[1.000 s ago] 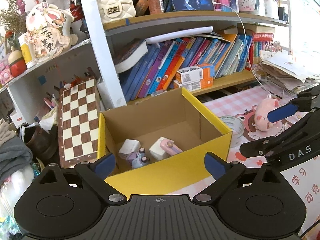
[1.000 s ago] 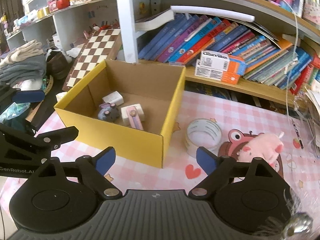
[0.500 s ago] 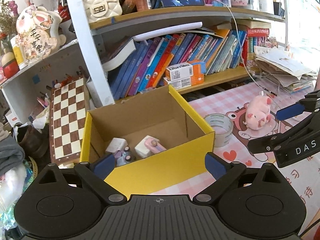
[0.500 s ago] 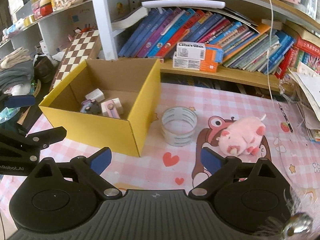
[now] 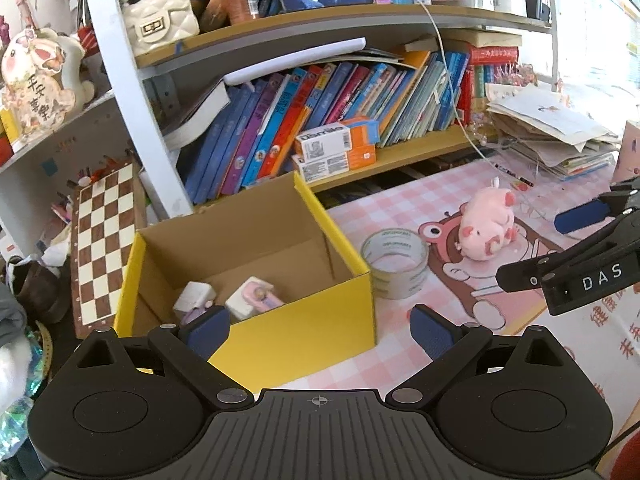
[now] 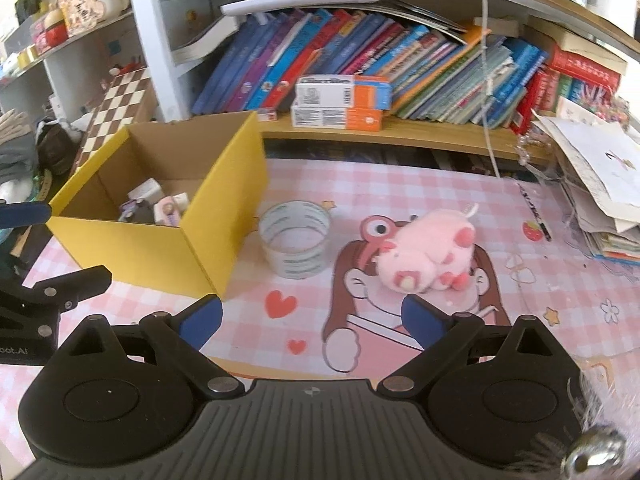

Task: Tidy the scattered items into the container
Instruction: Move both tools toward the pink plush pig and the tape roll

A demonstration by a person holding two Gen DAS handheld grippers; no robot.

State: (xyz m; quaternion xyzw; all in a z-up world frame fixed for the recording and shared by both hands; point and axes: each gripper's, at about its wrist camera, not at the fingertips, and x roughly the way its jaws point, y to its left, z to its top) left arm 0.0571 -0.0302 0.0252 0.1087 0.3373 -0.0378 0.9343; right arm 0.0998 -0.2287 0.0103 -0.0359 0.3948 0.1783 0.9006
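Observation:
A yellow cardboard box stands on the pink checked mat and holds several small items. A roll of clear tape stands just right of the box. A pink plush pig lies right of the tape. My left gripper is open and empty, in front of the box. My right gripper is open and empty, just short of the tape and the pig; it also shows in the left wrist view.
A bookshelf with books and stacked white-orange cartons runs behind the mat. A chessboard leans left of the box. A pile of papers sits at the right. A pen lies near it.
Both grippers have swung to the right and drawn back a little. The box has slid left in both views, and the tape and pig now sit nearer the middle. Both stay open.

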